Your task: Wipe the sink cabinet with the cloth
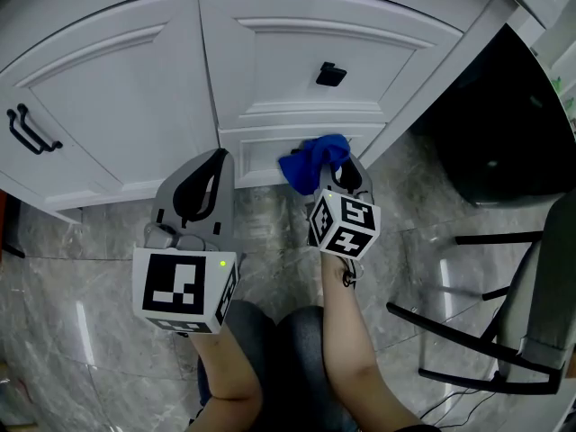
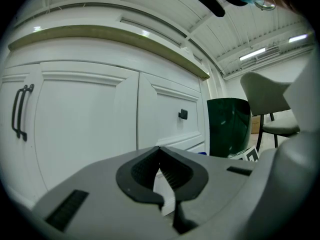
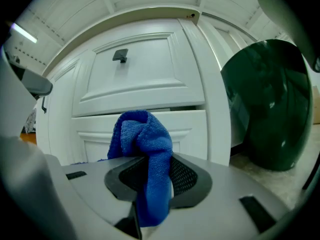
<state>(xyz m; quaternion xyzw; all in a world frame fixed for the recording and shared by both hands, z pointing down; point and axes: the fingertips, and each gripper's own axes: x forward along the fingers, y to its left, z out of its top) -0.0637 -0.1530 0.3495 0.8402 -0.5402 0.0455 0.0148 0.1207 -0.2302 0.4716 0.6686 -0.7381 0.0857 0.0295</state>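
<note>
Nearest, at 6 o'clock in the head view: the person's forearms (image 1: 349, 331) over grey stone floor (image 1: 90, 259).

Left gripper (image 1: 217, 158), at 7 o'clock of centre: jaws pressed together at the tips with nothing between them. It is idle, pointing at the cabinet front.

Right gripper (image 1: 340, 171), just right of centre: jaws pinching the blue cloth (image 1: 313, 158). The cloth bunches up past the tips at the gripper's 11 o'clock.

The cloth sits against the lower panel (image 1: 256, 147) of the white sink cabinet (image 1: 117, 97). Contact is likely but cannot be confirmed.

Step, as judged: wiping the low front panel, either under way or about to begin. The doors above are yet to be covered.

The next move calls for a firm pinch and the bunched end pushed flat on the panel. Strokes would run side to side, then climb toward 12 o'clock.

Count:
- Two grippers and one cloth.
- Two doors in sight.
- One square black knob (image 1: 330, 74) at 12 o'clock.
- One black bar pull (image 1: 31, 130) at 9 o'clock, possibly doubled.
- One dark green bin (image 1: 499, 142) at 2 o'clock.
- One chair (image 1: 540, 304) at 4 o'clock.
</note>
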